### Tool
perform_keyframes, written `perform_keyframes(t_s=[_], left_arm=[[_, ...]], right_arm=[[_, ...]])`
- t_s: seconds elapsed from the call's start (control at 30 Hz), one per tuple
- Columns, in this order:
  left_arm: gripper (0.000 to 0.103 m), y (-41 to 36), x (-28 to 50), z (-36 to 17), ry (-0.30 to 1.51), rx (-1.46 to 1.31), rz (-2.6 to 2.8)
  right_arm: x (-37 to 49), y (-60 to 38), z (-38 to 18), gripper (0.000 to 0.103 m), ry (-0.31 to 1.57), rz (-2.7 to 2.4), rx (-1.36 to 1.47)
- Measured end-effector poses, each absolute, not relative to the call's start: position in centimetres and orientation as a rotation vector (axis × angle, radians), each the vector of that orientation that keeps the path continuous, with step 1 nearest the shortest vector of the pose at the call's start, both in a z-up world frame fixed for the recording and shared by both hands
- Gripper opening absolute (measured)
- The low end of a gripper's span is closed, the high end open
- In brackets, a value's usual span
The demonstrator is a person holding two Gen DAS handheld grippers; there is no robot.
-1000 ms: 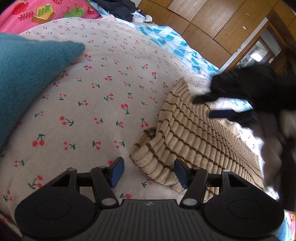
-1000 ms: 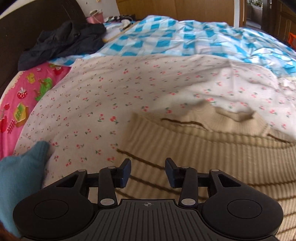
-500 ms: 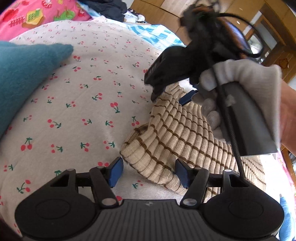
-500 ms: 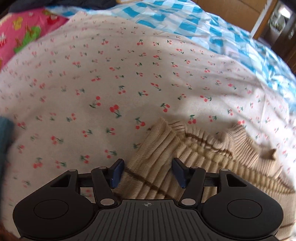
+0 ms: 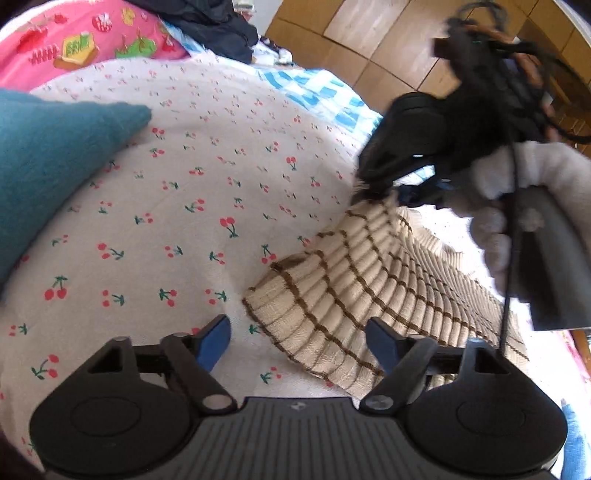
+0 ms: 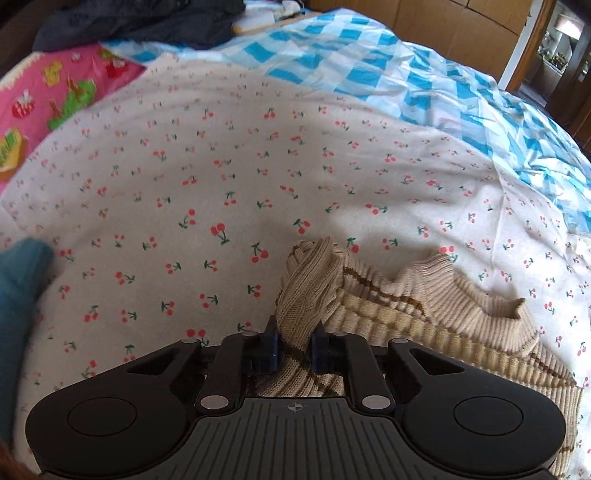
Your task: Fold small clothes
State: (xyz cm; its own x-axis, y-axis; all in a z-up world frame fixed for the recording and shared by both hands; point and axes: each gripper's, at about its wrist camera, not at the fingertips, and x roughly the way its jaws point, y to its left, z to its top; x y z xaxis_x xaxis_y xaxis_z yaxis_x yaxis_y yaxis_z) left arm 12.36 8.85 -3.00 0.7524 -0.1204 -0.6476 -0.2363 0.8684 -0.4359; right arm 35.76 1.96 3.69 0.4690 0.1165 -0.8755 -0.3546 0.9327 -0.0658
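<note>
1. Right wrist view shows your right tool [image 6: 294, 349] clamped on a bunched corner of the beige striped sweater [image 6: 406, 317], its blue pads [image 6: 271, 349] pressed against the knit from both sides.
2. Beyond that pinched corner, the cherry-print sheet [image 6: 184, 192] lies open ahead and to the left, as far as the blue checked quilt [image 6: 369, 62] at the far edge.
3. Left wrist view shows your left tool [image 5: 299, 343] spread wide with nothing between its pads, low over the sheet at the sweater's near ribbed hem [image 5: 314, 332].
4. One pad sits over bare sheet; the other sits over the knit.
5. The sweater lies on the bed to the right, rising to where the right tool lifts its far corner.
6. A teal cloth [image 5: 48, 166] borders the free sheet on the left, well apart from the sweater.
7. A pink printed cover [image 5: 85, 44] and dark clothing [image 5: 207, 22] lie along the far edge.
</note>
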Motion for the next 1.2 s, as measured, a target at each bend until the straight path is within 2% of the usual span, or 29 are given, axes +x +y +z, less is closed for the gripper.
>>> perform_keyframes(t_s=[0.23, 0.4, 0.47, 0.53, 0.57, 0.63, 0.67, 0.93, 1.2], left_arm=[[0.097, 8.3, 12.5, -3.1, 0.667, -0.458, 0.094], [0.095, 7.5, 13.2, -3.1, 0.63, -0.404, 0.082], [0.081, 6.7, 12.9, -2.5, 0.608, -0.366, 0.043], [0.049, 6.1, 12.9, -1.9, 0.601, -0.346, -0.038], [0.045, 5.9, 13.0, -1.6, 0.61, -0.356, -0.072], [0.027, 4.9, 13.2, -0.9, 0.624, -0.363, -0.115], [0.023, 4.3, 13.3, -0.5, 0.628, -0.358, -0.139], [0.022, -3.8, 12.4, 2.7, 0.604, -0.266, -0.354], [0.021, -12.7, 12.6, 1.1, 0.69, -0.104, -0.472]], right_arm=[[34.9, -2.4, 6.6, 0.013, 1.007, 0.318, -0.116], [33.7, -5.2, 7.7, 0.013, 0.99, 0.347, -0.052], [33.4, -6.7, 7.8, 0.013, 0.985, 0.351, -0.013], [33.0, -8.4, 7.9, 0.013, 0.98, 0.355, 0.033], [32.9, -9.2, 7.9, 0.013, 0.976, 0.356, 0.055], [32.5, -11.1, 8.1, 0.013, 0.966, 0.354, 0.098], [32.3, -12.1, 8.3, 0.013, 0.959, 0.353, 0.121], [30.6, -22.5, 8.8, 0.013, 0.886, 0.293, 0.303], [30.0, -30.9, 3.1, 0.013, 0.938, 0.148, 0.443]])
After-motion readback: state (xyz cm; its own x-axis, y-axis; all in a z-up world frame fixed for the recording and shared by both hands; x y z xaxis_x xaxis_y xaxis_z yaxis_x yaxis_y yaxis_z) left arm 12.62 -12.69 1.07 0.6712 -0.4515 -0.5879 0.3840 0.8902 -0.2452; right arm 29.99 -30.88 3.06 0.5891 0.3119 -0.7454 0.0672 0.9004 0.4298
